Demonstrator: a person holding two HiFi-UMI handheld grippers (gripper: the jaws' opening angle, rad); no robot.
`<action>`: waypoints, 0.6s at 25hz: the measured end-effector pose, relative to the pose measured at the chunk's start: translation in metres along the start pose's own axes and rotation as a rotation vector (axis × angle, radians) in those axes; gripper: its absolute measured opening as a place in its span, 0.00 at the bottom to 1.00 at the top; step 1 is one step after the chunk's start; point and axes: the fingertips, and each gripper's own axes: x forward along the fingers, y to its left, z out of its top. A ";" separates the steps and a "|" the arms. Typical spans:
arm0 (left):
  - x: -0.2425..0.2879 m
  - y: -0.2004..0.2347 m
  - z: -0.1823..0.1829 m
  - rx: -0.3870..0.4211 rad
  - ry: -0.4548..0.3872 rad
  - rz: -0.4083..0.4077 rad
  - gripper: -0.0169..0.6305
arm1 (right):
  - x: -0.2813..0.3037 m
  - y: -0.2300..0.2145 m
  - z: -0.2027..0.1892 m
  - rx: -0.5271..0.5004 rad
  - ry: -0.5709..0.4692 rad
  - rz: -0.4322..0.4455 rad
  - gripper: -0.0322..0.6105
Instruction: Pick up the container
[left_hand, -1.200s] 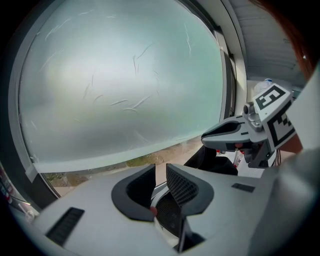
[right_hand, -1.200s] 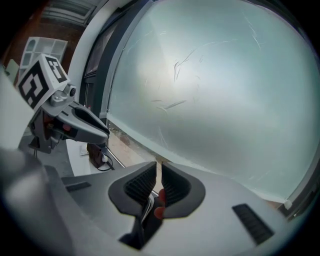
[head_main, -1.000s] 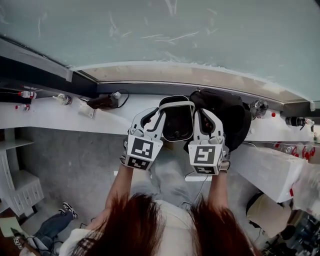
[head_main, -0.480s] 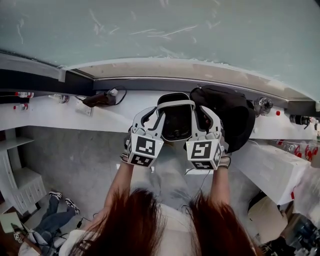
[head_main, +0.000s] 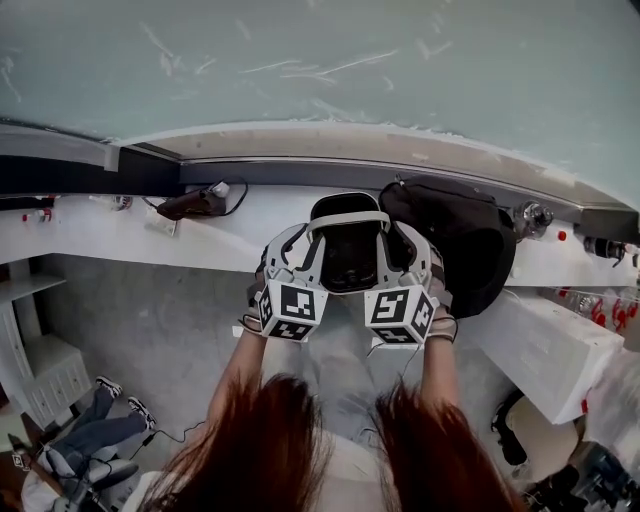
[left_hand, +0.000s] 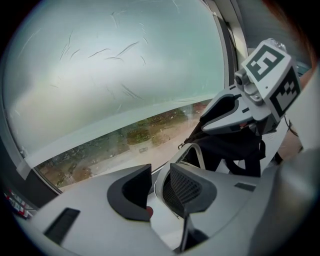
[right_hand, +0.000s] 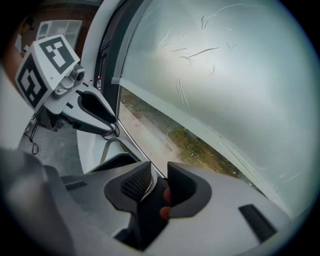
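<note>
Head view: black white-rimmed plastic container (head_main: 348, 258) lies between both tools, equally near, its rim loose inside the left tool (left_hand: 160, 181), whose jaws have just been opening wide, and the right tool (right_hand: 159, 182), narrowly apart

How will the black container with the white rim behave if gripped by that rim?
The black container with the white rim looks open-topped and seemingly empty, so probably light. Its rim is a thin band, so it may flex under a pinch. The smooth plastic-looking surface could slip.

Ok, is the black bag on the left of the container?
No, the black bag lies on the white ledge to the right of the container.
</note>
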 end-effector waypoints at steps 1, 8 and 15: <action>0.003 0.000 -0.002 0.000 0.001 0.008 0.19 | 0.003 0.001 -0.002 -0.003 0.003 0.002 0.20; 0.023 -0.005 -0.018 0.010 0.020 0.038 0.21 | 0.027 0.007 -0.020 -0.041 0.027 0.019 0.22; 0.044 -0.003 -0.034 0.011 0.039 0.064 0.21 | 0.049 0.009 -0.030 -0.086 0.059 0.029 0.23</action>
